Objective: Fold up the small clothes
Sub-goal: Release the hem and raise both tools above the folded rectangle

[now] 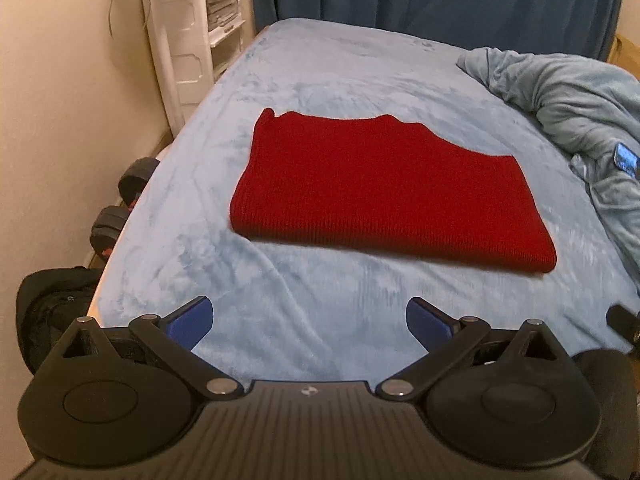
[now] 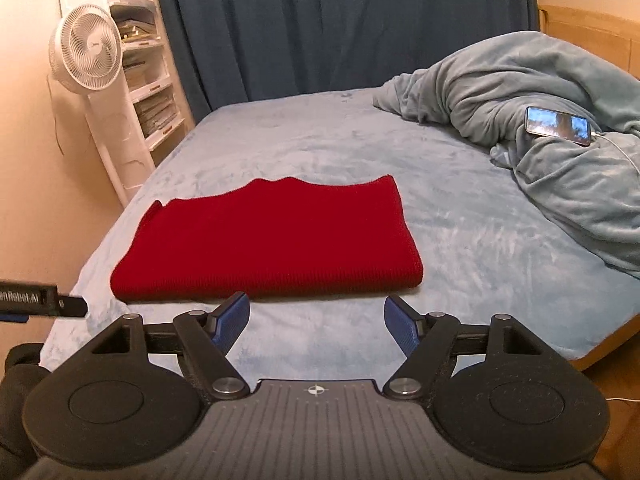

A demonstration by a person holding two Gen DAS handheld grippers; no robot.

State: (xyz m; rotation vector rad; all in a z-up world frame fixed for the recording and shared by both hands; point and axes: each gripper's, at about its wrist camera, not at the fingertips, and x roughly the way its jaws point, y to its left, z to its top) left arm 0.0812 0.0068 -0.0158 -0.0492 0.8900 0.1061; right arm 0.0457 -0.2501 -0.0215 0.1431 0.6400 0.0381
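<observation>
Red knit garment (image 1: 372, 196) folded flat, frame centre, on blue bed cover (image 1: 320, 64); left gripper (image 1: 309, 320) jaws wide apart, empty; right gripper (image 2: 317, 322) jaws open, empty, garment just beyond

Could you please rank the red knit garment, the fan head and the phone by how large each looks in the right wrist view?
1. Red knit garment, clearly largest.
2. Fan head.
3. Phone, smallest.
The fan stands farther back, so true sizes stay unsure.

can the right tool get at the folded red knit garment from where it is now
Probably yes: the right tool hangs open just short of the folded red knit garment, with only bare blue fleece bedcover between them.
</observation>
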